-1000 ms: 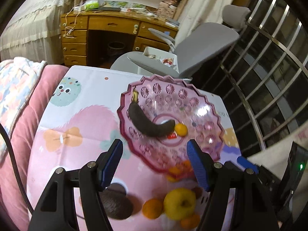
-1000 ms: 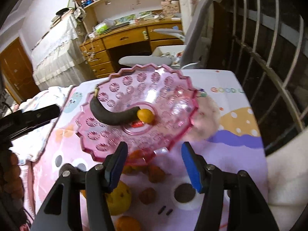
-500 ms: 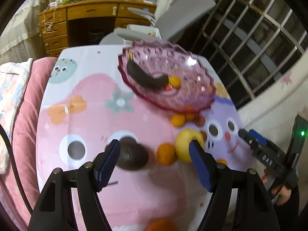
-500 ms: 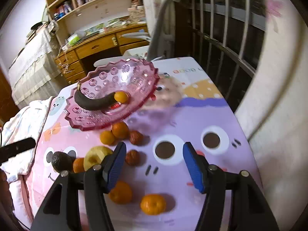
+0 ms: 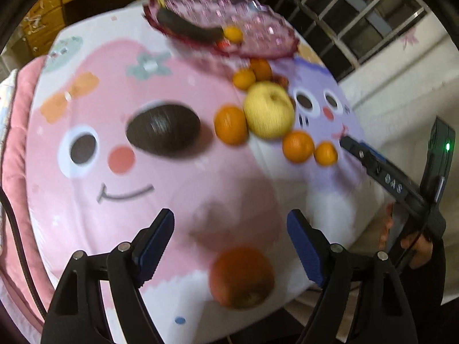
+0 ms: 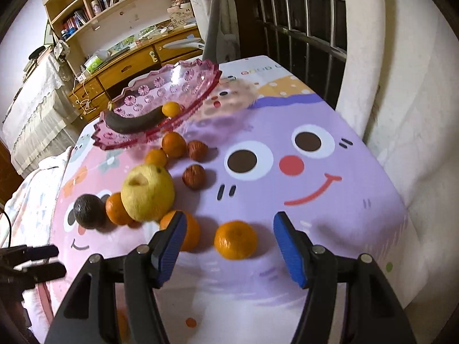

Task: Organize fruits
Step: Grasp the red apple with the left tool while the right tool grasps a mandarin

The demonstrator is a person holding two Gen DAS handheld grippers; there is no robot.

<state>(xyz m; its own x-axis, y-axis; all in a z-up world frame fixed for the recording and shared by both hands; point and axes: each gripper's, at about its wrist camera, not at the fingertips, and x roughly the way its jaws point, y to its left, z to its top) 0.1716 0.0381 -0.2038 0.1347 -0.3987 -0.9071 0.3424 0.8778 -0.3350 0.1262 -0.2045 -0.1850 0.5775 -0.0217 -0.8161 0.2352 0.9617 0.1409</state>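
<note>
A pink glass dish (image 5: 258, 20) (image 6: 172, 86) at the far end holds a dark banana (image 5: 189, 28) (image 6: 132, 121) and a small orange (image 6: 171, 108). Loose on the cartoon cloth lie an avocado (image 5: 163, 133) (image 6: 89, 210), a yellow apple (image 5: 268, 110) (image 6: 147, 192), two brown nuts (image 6: 193, 176) and several oranges. My left gripper (image 5: 229, 243) is opening, pointing steeply down over a blurred orange (image 5: 241, 276) near the table's front edge; the pads stand clear of it. My right gripper (image 6: 229, 246) is open, an orange (image 6: 235, 239) between its tips, untouched.
A pink cushion (image 5: 17, 143) borders the table on the left. Metal window bars (image 6: 301, 14) and a white wall (image 6: 401, 114) close the right side. A grey chair (image 6: 218, 28) and a wooden desk (image 6: 129, 63) stand behind the dish.
Both grippers drew back from the dish toward the table's near end and tipped downward. The left jaws widened. An orange now lies between each gripper's fingertips.
</note>
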